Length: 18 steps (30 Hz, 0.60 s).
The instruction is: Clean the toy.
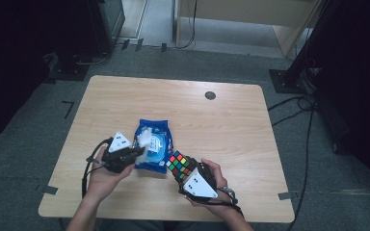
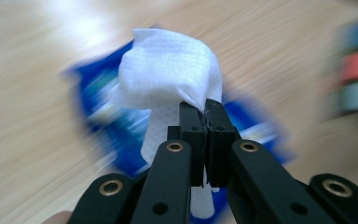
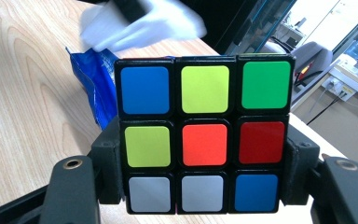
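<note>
The left gripper (image 2: 204, 109) has its fingers (image 2: 192, 126) pressed together on a corner of a white wipe (image 2: 168, 70). From that pinch the wipe billows up and away from the fingertips, its lower end running down to the blue wipe packet (image 1: 153, 147) beneath. In the high view the left gripper (image 1: 136, 153) sits at the packet's left edge, the wipe (image 1: 144, 137) raised just above the packet's top.

The right gripper (image 3: 203, 172) has its fingers (image 3: 108, 168) clamped on a puzzle cube (image 3: 204, 135), one on each side of the cube's lower rows, the coloured face turned squarely to the camera. In the high view the cube (image 1: 180, 164) is held just beside the packet's lower right corner, with the right gripper (image 1: 185, 172) behind it toward the person.

The packet lies flat on the counter (image 1: 231, 125), left of centre and toward the near edge. Behind it and off to the right the wood lies bare up to the rounded far corners, save a small dark round spot (image 1: 210, 95) near the far edge. The left forearm comes in over the near edge, close to the front left corner.
</note>
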Tool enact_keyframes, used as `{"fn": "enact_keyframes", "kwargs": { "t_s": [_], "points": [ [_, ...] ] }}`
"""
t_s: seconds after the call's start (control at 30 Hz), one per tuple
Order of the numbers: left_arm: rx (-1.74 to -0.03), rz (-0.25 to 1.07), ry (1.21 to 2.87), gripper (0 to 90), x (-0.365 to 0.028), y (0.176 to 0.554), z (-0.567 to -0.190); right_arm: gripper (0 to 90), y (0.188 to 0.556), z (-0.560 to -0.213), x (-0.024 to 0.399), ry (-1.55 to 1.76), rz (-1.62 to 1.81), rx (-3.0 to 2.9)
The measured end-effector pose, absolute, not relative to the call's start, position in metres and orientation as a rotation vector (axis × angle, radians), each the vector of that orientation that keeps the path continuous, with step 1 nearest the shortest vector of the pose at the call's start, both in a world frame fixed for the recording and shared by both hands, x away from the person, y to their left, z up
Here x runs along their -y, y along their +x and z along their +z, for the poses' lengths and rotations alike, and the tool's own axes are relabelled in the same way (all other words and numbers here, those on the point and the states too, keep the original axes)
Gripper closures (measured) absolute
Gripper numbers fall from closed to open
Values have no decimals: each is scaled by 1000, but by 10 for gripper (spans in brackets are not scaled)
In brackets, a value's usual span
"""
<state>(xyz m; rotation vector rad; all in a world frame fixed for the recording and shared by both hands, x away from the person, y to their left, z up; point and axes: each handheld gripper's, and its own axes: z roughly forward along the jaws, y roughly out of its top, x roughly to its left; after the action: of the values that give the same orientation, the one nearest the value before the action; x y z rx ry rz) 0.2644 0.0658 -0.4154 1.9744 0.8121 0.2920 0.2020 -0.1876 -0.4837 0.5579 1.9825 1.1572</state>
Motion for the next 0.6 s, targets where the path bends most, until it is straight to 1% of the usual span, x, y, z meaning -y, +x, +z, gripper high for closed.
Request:
{"fn": "enact_keyframes", "kwargs": {
  "t_s": [0.1, 0.17, 0.23, 0.3, 0.4, 0.43, 0.5, 0.57, 0.6],
  "points": [
    [-625, 210, 1921, 889, -44, 243, -399, 343, 202, -484, 187, 557, 1155, -1986],
    [-547, 148, 1913, 889, -31, 233, -396, 343, 202, -484, 187, 561, 1156, -1987],
    [-513, 151, 1917, 888, -17, 226, -400, 343, 202, -484, 187, 567, 1165, -1988],
    [-542, 156, 1926, 887, -9, 227, -406, 343, 201, -483, 187, 564, 1169, -1986],
    [-592, 82, 1901, 886, -10, 234, -415, 343, 198, -482, 185, 548, 1164, -1990],
    [-599, 81, 1897, 885, -12, 236, -416, 344, 198, -483, 185, 540, 1151, -1984],
    [-640, 142, 1909, 885, -15, 238, -417, 343, 198, -484, 185, 535, 1153, -1987],
    [-670, 122, 1903, 885, -20, 244, -419, 344, 198, -483, 185, 526, 1162, -1985],
    [-695, 134, 1908, 885, -23, 247, -420, 343, 198, -483, 184, 522, 1161, -1985]
  ]
}}
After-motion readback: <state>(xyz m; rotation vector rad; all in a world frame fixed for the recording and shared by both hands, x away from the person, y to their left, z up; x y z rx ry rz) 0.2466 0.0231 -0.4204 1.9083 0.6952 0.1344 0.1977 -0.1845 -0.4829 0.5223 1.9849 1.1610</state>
